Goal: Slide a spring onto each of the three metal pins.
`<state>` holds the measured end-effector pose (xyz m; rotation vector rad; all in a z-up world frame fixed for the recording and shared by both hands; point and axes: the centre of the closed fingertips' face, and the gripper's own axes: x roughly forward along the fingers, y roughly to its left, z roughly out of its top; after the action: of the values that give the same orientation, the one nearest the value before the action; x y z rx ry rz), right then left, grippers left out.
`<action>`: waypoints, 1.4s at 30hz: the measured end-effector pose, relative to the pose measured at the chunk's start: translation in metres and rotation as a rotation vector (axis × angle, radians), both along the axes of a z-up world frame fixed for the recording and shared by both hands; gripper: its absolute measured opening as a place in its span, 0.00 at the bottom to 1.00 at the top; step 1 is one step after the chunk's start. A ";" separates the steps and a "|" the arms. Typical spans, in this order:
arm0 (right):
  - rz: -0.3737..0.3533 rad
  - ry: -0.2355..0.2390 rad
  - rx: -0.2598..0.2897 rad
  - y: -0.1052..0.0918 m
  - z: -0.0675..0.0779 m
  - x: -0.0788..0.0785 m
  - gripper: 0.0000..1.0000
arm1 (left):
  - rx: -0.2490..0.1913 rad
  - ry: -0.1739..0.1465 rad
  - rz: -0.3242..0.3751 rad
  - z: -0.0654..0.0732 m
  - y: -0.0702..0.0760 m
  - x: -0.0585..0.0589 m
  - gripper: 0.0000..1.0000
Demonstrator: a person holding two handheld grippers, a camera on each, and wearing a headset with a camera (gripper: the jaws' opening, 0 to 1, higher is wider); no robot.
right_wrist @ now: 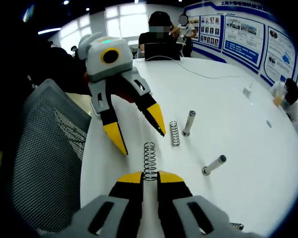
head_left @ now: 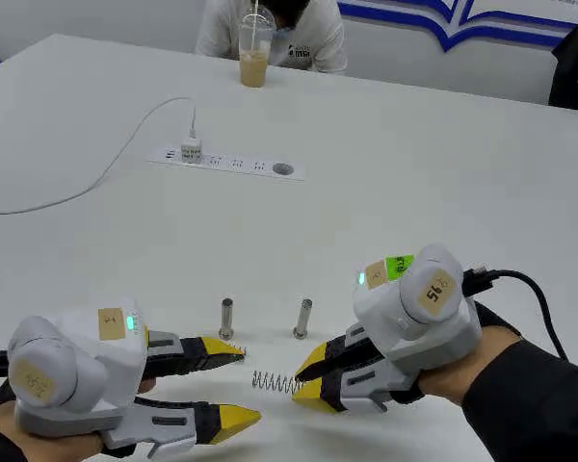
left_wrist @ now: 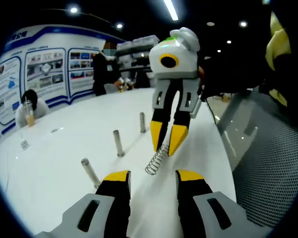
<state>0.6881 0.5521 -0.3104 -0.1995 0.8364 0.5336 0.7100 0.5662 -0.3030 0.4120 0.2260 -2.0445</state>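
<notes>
**Left gripper** (head_left: 243, 385): nearest item, low at the front of the bench. Its jaws are spread wide with nothing between them, and they face the right gripper.

**Right gripper** (head_left: 297, 383): jaws pinched onto one end of a spring (head_left: 273, 382). The free end points toward the left gripper. Whether the coil rests on the bench or hangs just over it cannot be told.

**Spring, handling:** a thin, open wire coil, judged very light and springy. It would bend sideways or flick away easily, and the smooth wire may slip in a loose pinch. It is best held near one end, across the coil, gently enough to keep the bore round for a pin.

**Second spring** (right_wrist: 174, 133): on the bench just beside one pin, not on it.

**Pins:** near pin (left_wrist: 91, 171), middle pin (left_wrist: 118, 143) and far pin (left_wrist: 142, 122) stand upright in a row. All three look bare.

**Bench** (head_left: 414, 192): white and smooth, so small parts would likely roll or skid.

**Also on the bench:** a power strip (head_left: 226, 162) with a white cable (head_left: 106, 171), and a drink cup (head_left: 254, 56) at the far edge, in front of a seated person.

**Room:** mesh chair (left_wrist: 258, 163), wall display panels (left_wrist: 35, 74), ceiling lights.
</notes>
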 end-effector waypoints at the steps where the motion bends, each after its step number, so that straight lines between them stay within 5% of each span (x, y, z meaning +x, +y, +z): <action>1: 0.010 0.002 -0.004 0.001 0.000 -0.001 0.12 | -0.001 -0.002 -0.006 0.000 0.000 -0.001 0.36; 24: 0.094 0.014 -0.022 0.015 0.005 -0.004 0.12 | -0.017 -0.038 -0.095 -0.002 0.004 -0.014 0.14; 42: 0.110 -0.028 -0.023 0.020 0.029 0.001 0.11 | -0.021 -0.045 -0.099 0.000 0.004 -0.015 0.12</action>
<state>0.6887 0.5718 -0.2812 -0.2744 0.8081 0.6235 0.6950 0.5703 -0.3032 0.4635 0.1595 -2.1301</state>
